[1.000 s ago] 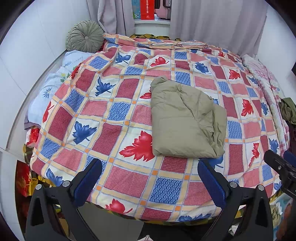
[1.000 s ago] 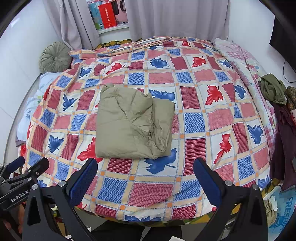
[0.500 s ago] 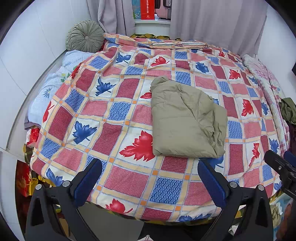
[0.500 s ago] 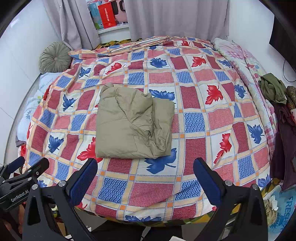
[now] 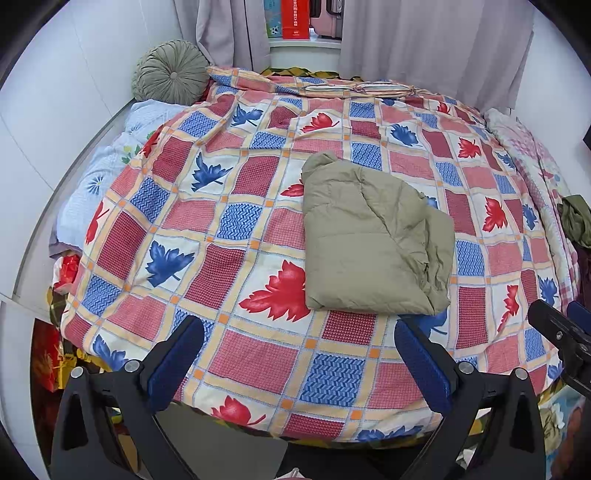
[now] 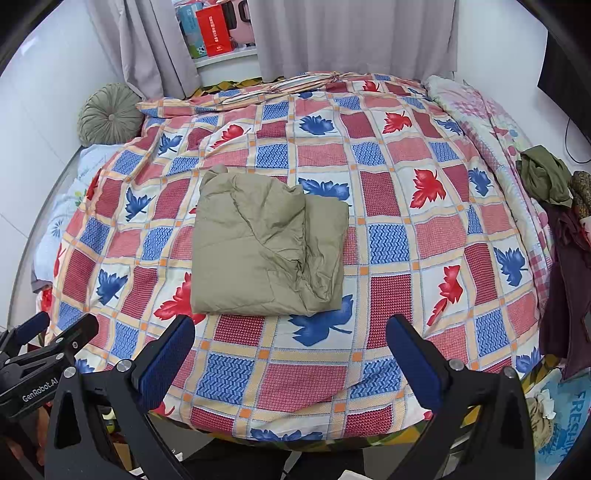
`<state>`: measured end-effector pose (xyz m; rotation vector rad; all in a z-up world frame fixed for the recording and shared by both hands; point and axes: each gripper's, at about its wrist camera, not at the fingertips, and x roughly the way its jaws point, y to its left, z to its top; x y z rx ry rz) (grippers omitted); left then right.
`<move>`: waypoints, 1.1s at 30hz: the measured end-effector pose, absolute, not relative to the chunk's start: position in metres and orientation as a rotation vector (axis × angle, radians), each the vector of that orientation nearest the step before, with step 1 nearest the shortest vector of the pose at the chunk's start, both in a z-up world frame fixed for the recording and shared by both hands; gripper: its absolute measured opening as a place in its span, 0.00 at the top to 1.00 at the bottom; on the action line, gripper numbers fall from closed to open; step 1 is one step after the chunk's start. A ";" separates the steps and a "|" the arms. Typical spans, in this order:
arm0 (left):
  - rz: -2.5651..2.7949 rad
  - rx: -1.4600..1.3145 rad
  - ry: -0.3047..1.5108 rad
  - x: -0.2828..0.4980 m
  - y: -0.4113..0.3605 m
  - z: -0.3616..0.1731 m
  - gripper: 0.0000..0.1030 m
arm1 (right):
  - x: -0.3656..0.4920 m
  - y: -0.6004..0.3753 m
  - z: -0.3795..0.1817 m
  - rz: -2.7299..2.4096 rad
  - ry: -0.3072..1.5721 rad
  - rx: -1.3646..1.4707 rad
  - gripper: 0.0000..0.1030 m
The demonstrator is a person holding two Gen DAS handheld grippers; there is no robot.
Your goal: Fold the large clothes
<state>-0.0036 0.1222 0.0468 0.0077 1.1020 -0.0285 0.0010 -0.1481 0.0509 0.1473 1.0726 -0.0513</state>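
At the near edge of the bed, the left gripper (image 5: pixel 297 356) hovered with its blue-padded fingers (image 5: pixel 177 363) spread wide and holding nothing, and the right gripper (image 6: pixel 290 356) hung likewise, its blue-padded fingers (image 6: pixel 415 360) released and empty. Just beyond both pairs of fingertips, apart from them, the folded olive-green padded garment (image 5: pixel 369 240) lay flat on the red, blue and cream leaf-patterned patchwork quilt (image 5: pixel 236 221), ahead and slightly right in the left wrist view, ahead and slightly left in the right wrist view (image 6: pixel 266 243). Farther back a round pleated green cushion (image 5: pixel 170 72) leaned against the white wall, beside grey curtains (image 6: pixel 351 35). A crumpled dark green cloth (image 6: pixel 545 175) sat at the bed's right edge.
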 end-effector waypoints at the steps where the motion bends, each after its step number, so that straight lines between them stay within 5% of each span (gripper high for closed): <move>1: -0.029 0.009 1.102 -0.004 0.122 0.047 0.00 | 0.000 -0.148 0.051 -0.051 1.072 0.147 0.00; 33: -0.026 0.002 1.094 -0.002 0.124 0.048 0.00 | 0.002 -0.149 0.051 -0.048 1.075 0.148 0.00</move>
